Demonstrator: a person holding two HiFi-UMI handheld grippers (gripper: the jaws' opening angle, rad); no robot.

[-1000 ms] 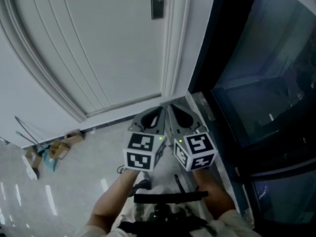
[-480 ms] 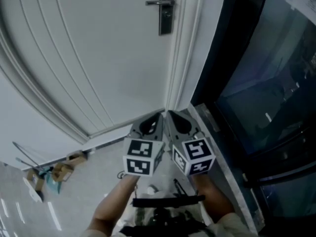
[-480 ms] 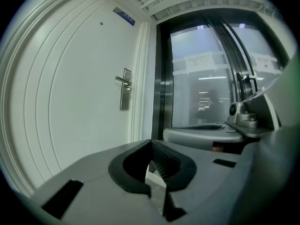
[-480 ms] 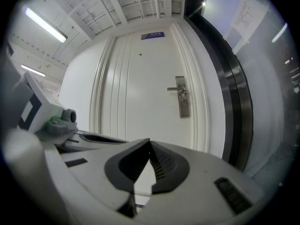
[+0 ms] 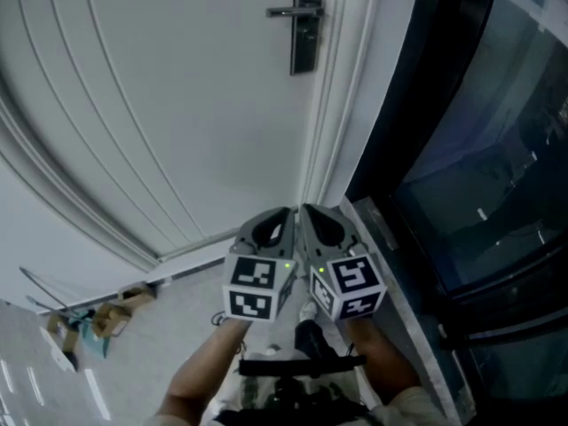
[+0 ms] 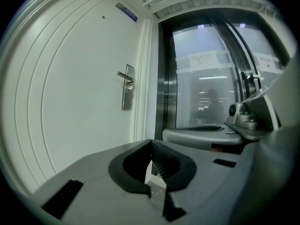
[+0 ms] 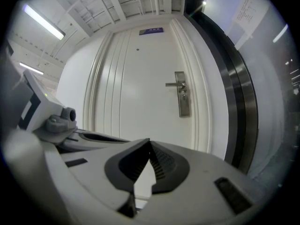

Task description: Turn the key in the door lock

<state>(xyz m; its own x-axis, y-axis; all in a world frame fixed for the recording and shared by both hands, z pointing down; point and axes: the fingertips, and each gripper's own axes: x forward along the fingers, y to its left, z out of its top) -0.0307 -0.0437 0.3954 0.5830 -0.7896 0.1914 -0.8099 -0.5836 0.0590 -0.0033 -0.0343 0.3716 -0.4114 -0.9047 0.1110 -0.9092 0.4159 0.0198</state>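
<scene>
Door lock (image 5: 307, 47): dark plate with lever handle (image 5: 288, 11), at right edge of white door (image 5: 177, 105); no key can be made out. Left tongs (image 5: 277, 224), right tongs (image 5: 321, 223): side by side, well apart from the lock and below it, both closed, empty.

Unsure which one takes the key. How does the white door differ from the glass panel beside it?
The white door is opaque with mouldings; the glass panel is dark and reflective. The door has a white frame and a metal lever handle; the glass panel sits in dark metal framing. Both stand upright, side by side.
</scene>
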